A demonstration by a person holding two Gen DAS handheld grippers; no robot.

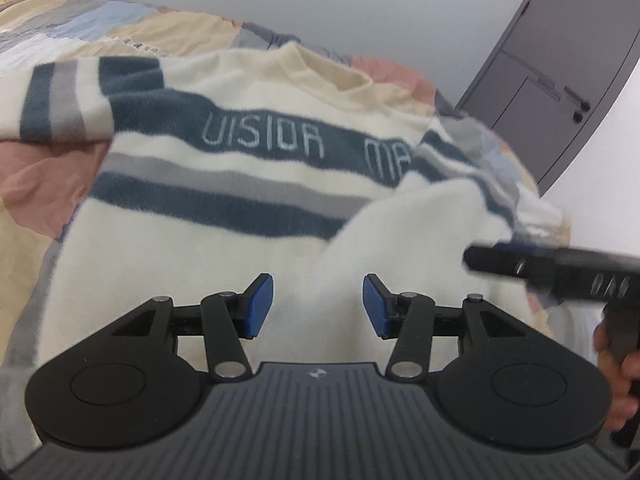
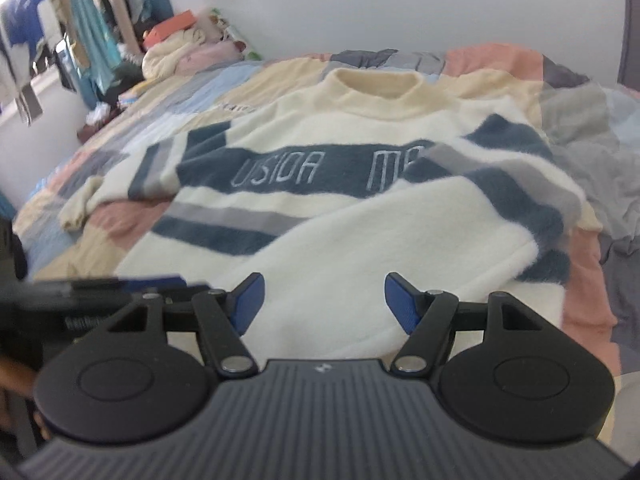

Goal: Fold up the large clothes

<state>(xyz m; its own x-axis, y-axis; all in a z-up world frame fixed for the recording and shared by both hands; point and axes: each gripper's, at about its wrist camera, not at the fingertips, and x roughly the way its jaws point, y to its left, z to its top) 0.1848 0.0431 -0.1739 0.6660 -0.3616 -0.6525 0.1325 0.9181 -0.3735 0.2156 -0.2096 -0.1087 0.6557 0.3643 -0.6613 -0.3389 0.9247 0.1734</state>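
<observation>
A cream sweater [image 1: 200, 248] [image 2: 360, 240] with dark blue and grey stripes and pale lettering lies face up on a patchwork bedspread [image 1: 40, 176] [image 2: 120, 220], collar away from me. One sleeve [image 1: 420, 216] [image 2: 500, 184] lies folded diagonally across the chest. The other sleeve [image 1: 68, 96] [image 2: 152, 168] stretches out sideways on the bed. My left gripper [image 1: 318, 300] hovers open over the lower body of the sweater, nothing between its blue pads. To its right, my right gripper [image 2: 324, 300] is open too and holds nothing. Each shows blurred in the other's view: the right gripper [image 1: 560, 272], the left gripper [image 2: 80, 292].
A grey wardrobe [image 1: 560, 60] stands past the far right corner of the bed. Rumpled bedding and clothes [image 2: 180, 52] are heaped at the far left against the white wall. Hanging garments [image 2: 80, 20] fill the left background. A hand [image 1: 616, 380] grips the right gripper's handle.
</observation>
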